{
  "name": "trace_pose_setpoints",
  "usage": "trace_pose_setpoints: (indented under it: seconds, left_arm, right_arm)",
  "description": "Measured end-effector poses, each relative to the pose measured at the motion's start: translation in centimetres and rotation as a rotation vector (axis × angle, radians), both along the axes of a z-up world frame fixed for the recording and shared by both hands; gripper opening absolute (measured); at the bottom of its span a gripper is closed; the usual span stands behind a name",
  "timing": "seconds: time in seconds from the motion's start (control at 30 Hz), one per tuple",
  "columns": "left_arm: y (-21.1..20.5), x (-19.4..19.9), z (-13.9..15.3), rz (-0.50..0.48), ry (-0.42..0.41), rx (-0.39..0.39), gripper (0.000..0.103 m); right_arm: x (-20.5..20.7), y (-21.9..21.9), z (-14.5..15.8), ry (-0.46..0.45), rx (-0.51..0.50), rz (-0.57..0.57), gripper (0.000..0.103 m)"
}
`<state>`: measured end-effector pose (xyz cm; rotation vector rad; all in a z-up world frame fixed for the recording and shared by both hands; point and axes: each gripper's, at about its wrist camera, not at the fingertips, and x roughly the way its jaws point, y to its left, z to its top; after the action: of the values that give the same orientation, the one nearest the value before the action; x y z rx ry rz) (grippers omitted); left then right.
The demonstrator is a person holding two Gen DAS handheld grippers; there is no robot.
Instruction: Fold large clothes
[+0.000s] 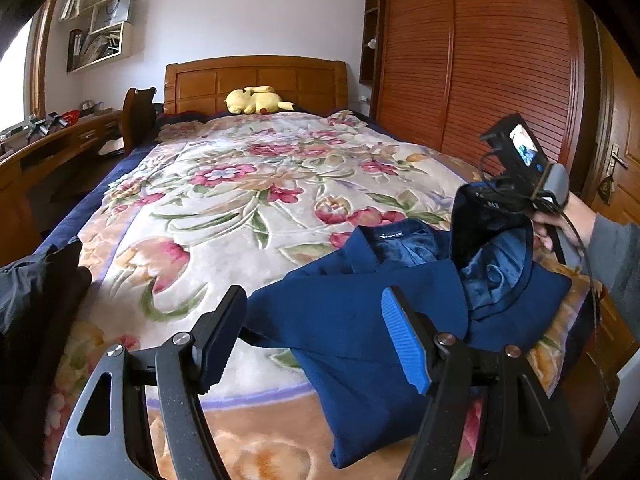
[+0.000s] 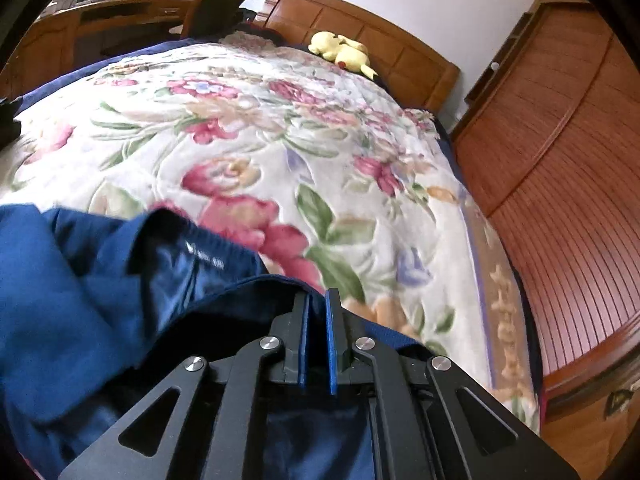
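Observation:
A navy blue jacket [image 1: 360,300] lies on the floral blanket [image 1: 224,200] near the bed's front right corner, collar and label facing up. My left gripper [image 1: 314,300] hangs open just above the jacket's lower part, with cloth below its fingers but not pinched. In the left wrist view my right gripper [image 1: 492,200] holds one front panel up, showing the shiny lining; its tips are hidden in the cloth. In the right wrist view the right gripper [image 2: 317,300] is shut on the jacket's edge [image 2: 248,288], with the collar label [image 2: 204,252] just beyond.
A yellow plush toy [image 1: 256,100] lies by the wooden headboard [image 1: 256,80]. A slatted wardrobe [image 1: 480,60] stands along the bed's right side. A desk [image 1: 60,140] and chair are at the left. A dark garment [image 1: 36,280] lies on the bed's left edge.

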<state>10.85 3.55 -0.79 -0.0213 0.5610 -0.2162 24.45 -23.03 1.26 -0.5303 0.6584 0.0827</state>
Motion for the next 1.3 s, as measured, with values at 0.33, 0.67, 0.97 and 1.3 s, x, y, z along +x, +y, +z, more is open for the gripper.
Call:
trace_pose_setpoints:
  seconds: [0.33, 0.67, 0.97, 1.3]
  left_arm:
    - [0.4, -0.2, 0.2, 0.003, -0.006, -0.011, 0.071]
    - [0.4, -0.2, 0.2, 0.003, -0.008, -0.009, 0.071]
    - [1.2, -0.3, 0.1, 0.021, -0.013, -0.003, 0.071]
    - [2.4, -0.3, -0.2, 0.055, -0.005, -0.005, 0.071]
  right_arm:
    - [0.5, 1.5, 1.0, 0.000, 0.015, 0.036, 0.037]
    - [-2.9, 0.8, 2.2, 0.056, 0.159, 0.123, 0.048]
    - [-8.2, 0.9, -1.0, 0.159, 0.231, 0.230, 0.048]
    - [-12.0, 3.7, -4.4, 0.269, 0.245, 0.389, 0.048]
